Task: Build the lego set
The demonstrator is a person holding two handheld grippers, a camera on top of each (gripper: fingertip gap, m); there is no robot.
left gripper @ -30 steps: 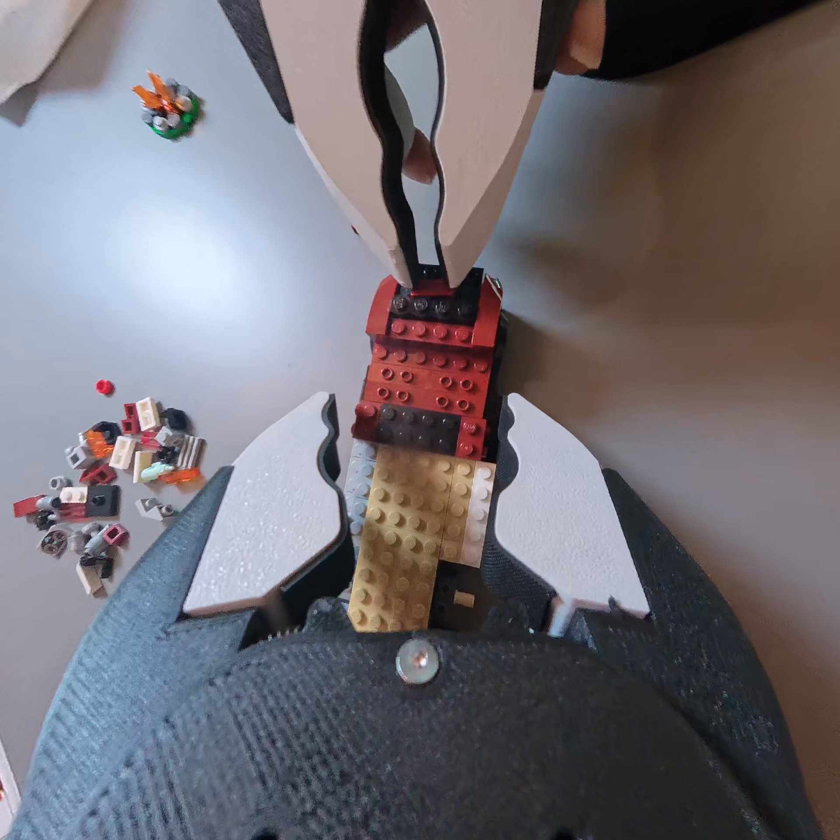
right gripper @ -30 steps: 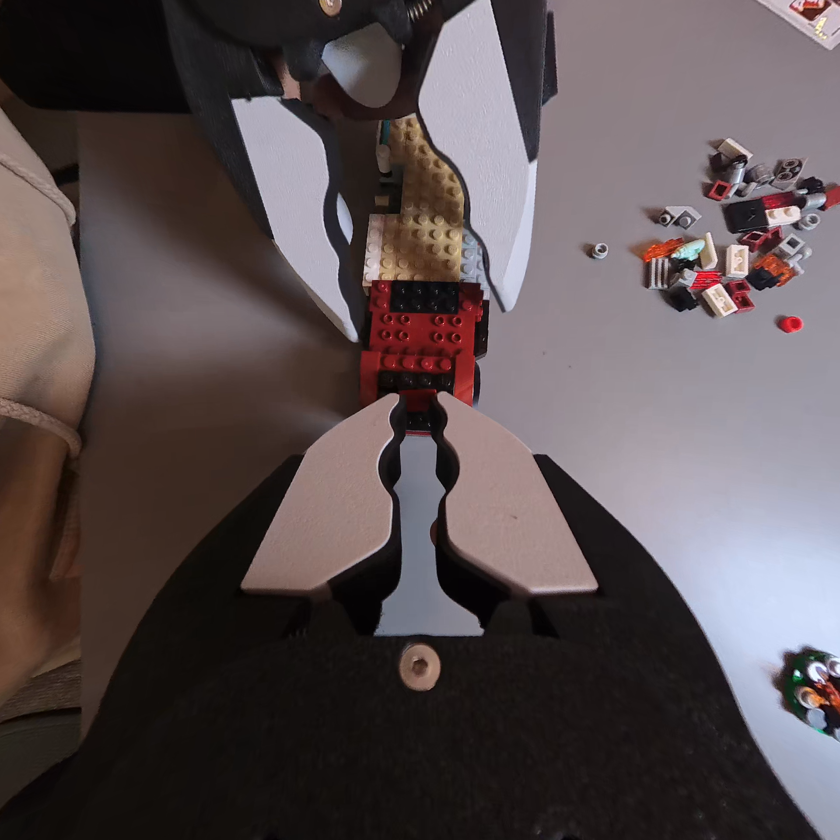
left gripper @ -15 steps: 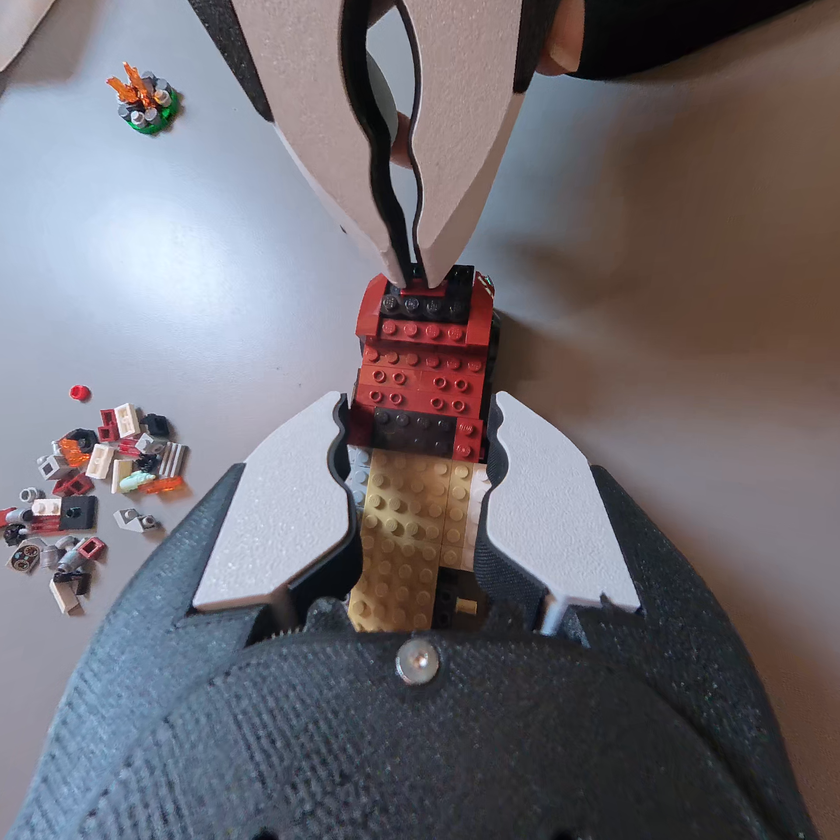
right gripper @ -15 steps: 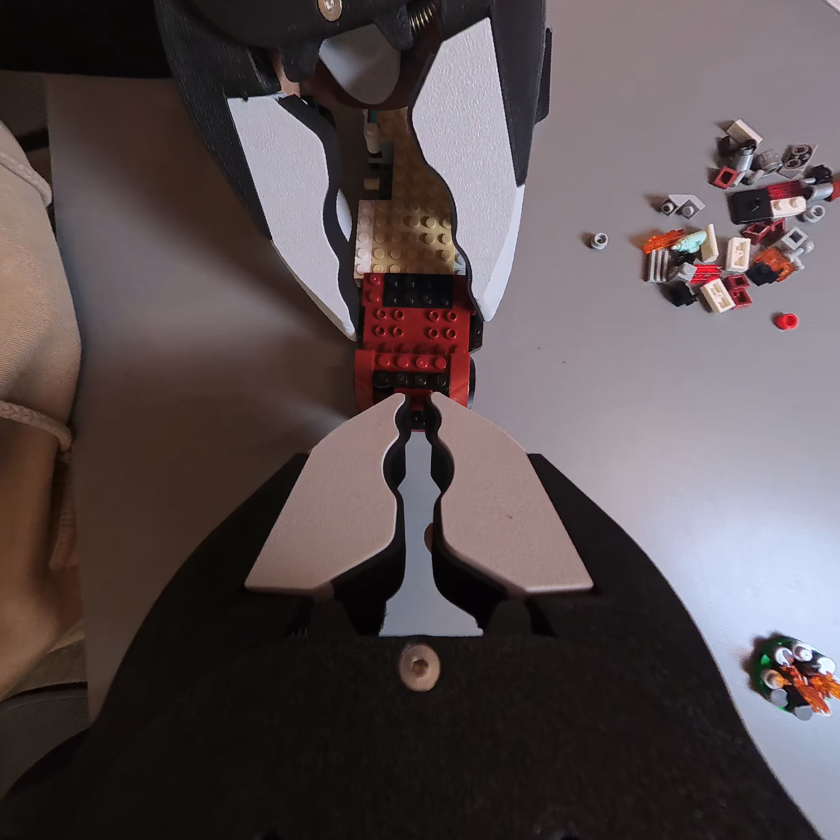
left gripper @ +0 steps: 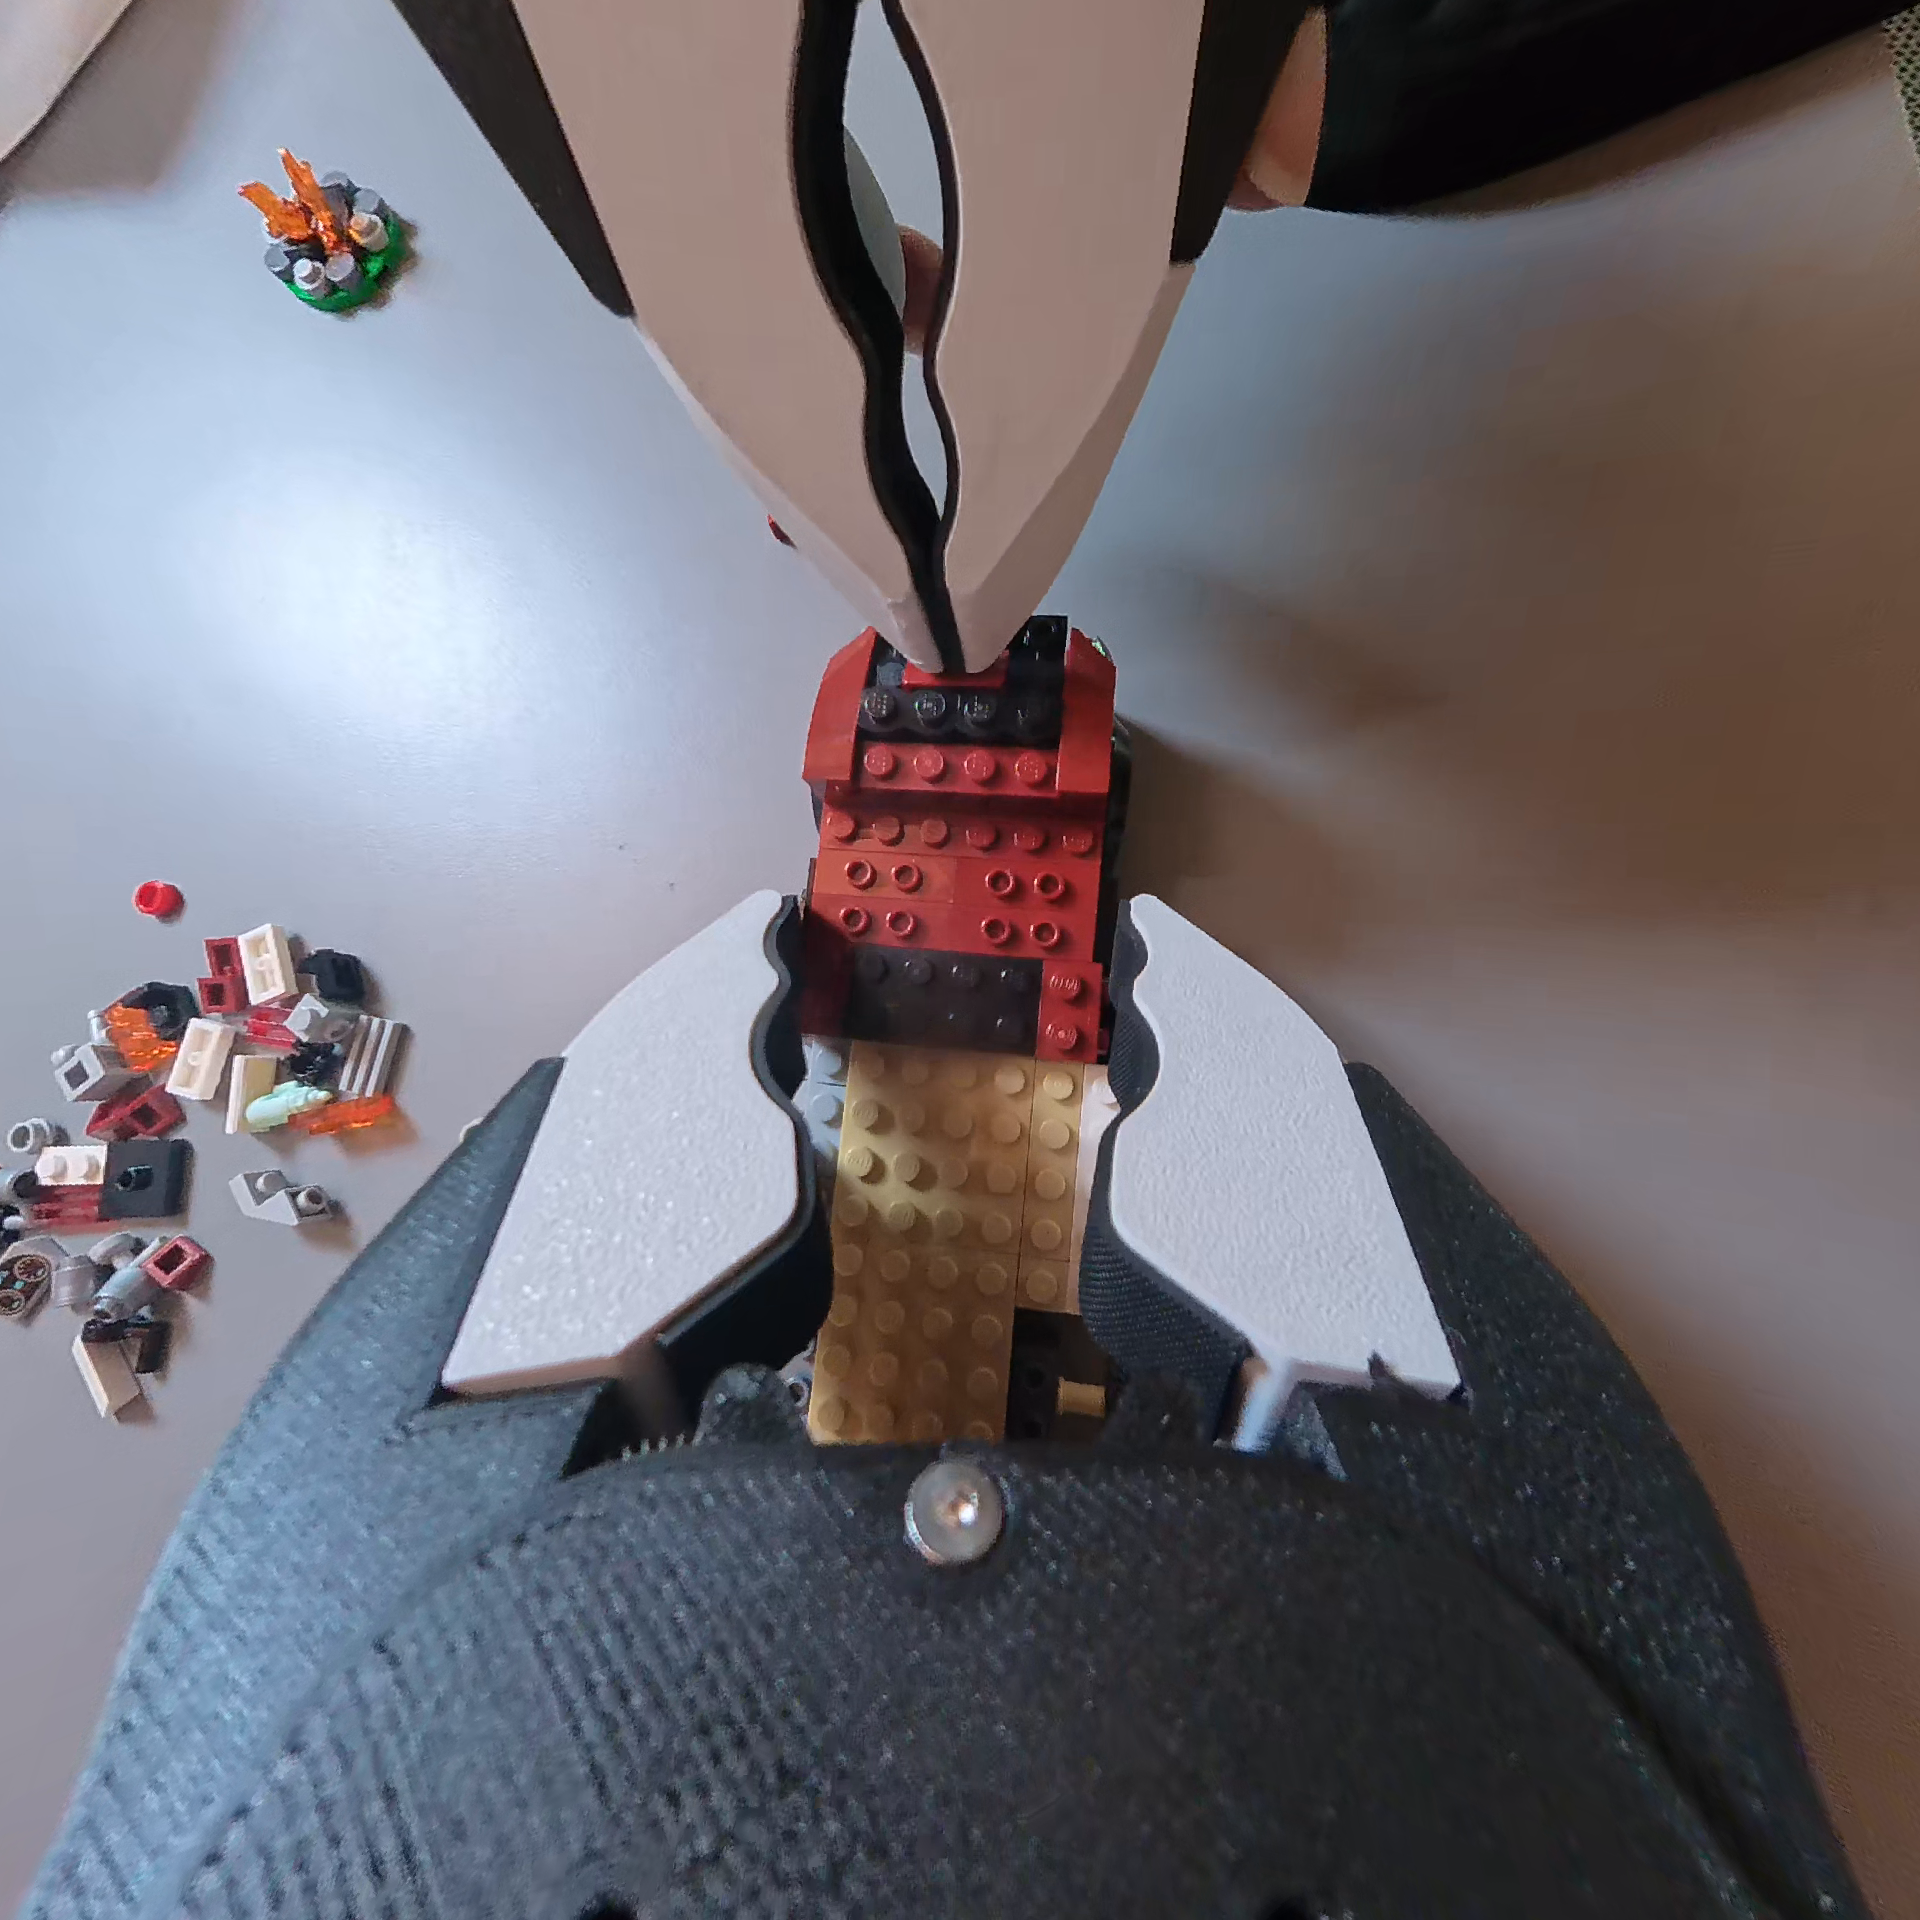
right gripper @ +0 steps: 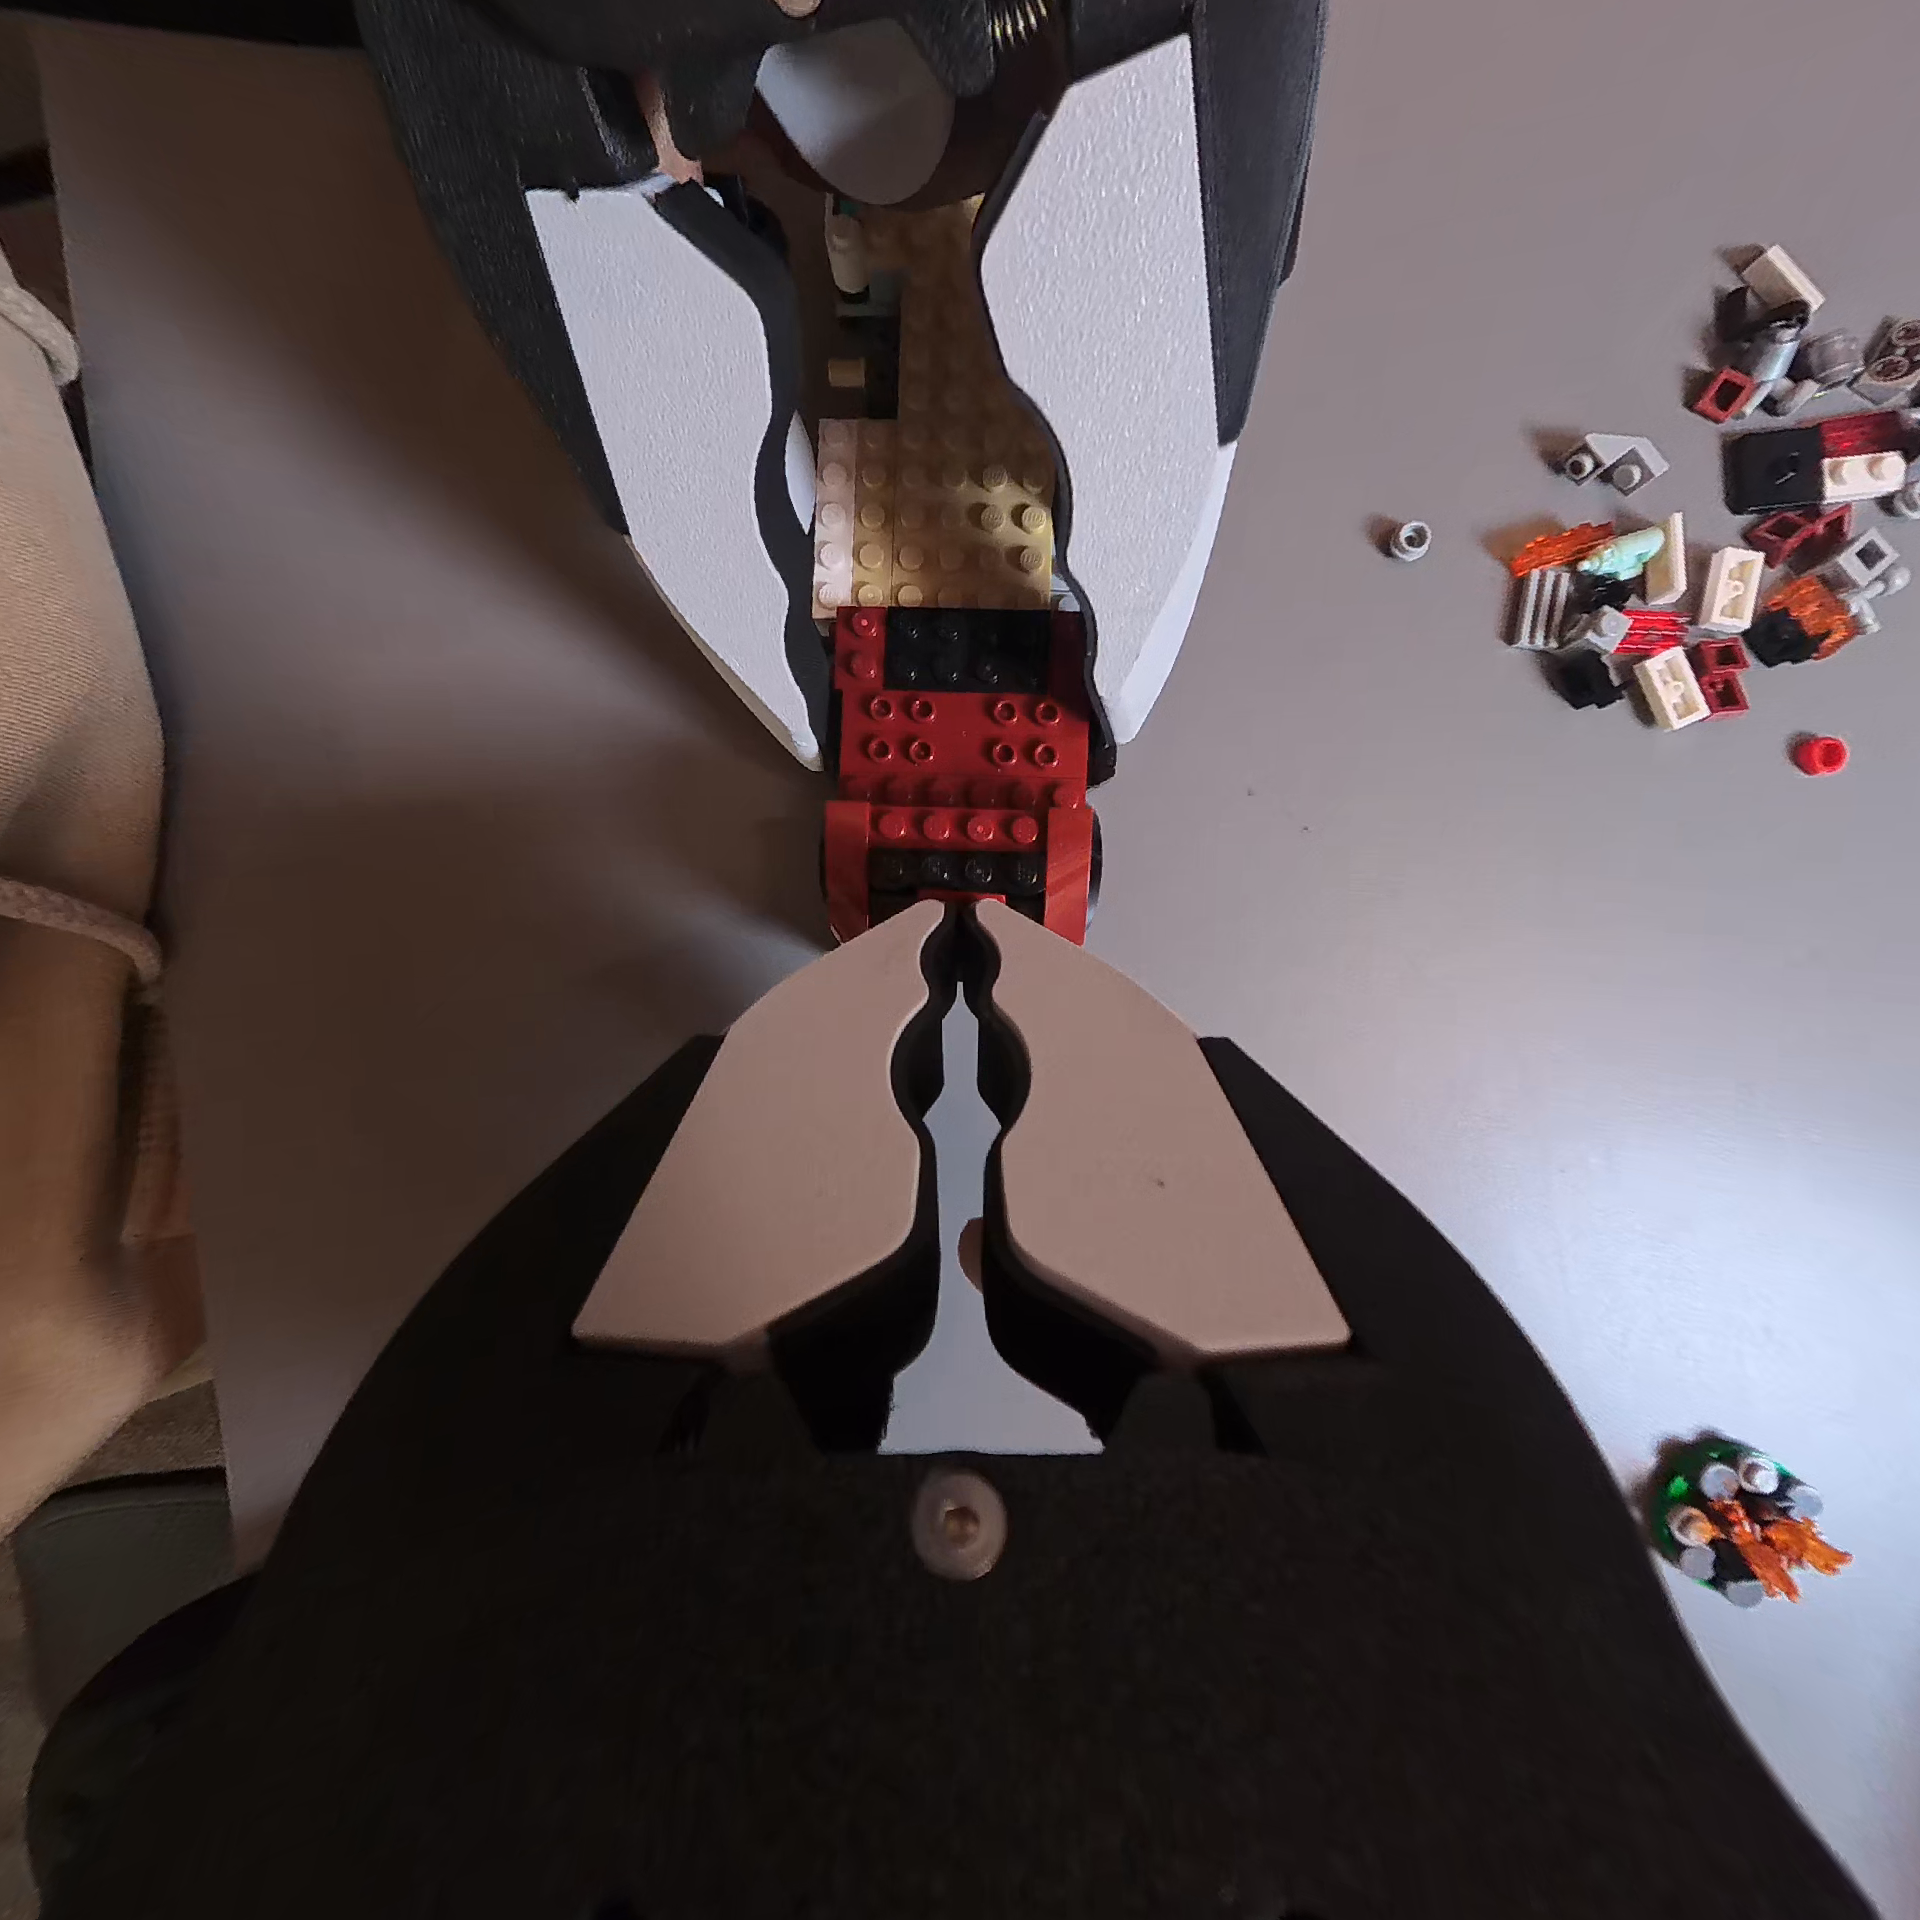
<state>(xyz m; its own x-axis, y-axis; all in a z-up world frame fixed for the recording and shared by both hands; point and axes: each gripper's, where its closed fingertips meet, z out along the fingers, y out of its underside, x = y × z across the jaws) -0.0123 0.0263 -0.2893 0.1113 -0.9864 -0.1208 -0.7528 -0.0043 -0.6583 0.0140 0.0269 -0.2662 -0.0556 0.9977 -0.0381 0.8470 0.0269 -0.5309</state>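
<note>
A brick vehicle model (left gripper: 956, 862) of dark red, black and tan plates lies on the grey table (left gripper: 468, 623). My left gripper (left gripper: 956, 909) is shut on it, with both pads pressed against its sides near the middle. My right gripper (right gripper: 958, 906) is shut, and its joined tips rest on a small red piece (right gripper: 961, 896) at the model's front end. Nothing shows between its pads. The right gripper also shows in the left wrist view (left gripper: 945, 655), coming from above. The model (right gripper: 961, 727) and the left gripper (right gripper: 971, 743) also show in the right wrist view.
A pile of small loose bricks (left gripper: 197, 1101) lies to the left of the model; it also shows in the right wrist view (right gripper: 1745, 582). A small campfire build on a green base (left gripper: 327, 239) stands apart. A single red stud (left gripper: 158, 897) lies nearby. Beige cloth (right gripper: 62, 831) lies along one table edge. The left gripper's tips are roughly 4 cm from the right gripper's.
My right jaws closed from a small gap to fully shut at the model's front. My left jaws narrowed until the pads met the model's sides.
</note>
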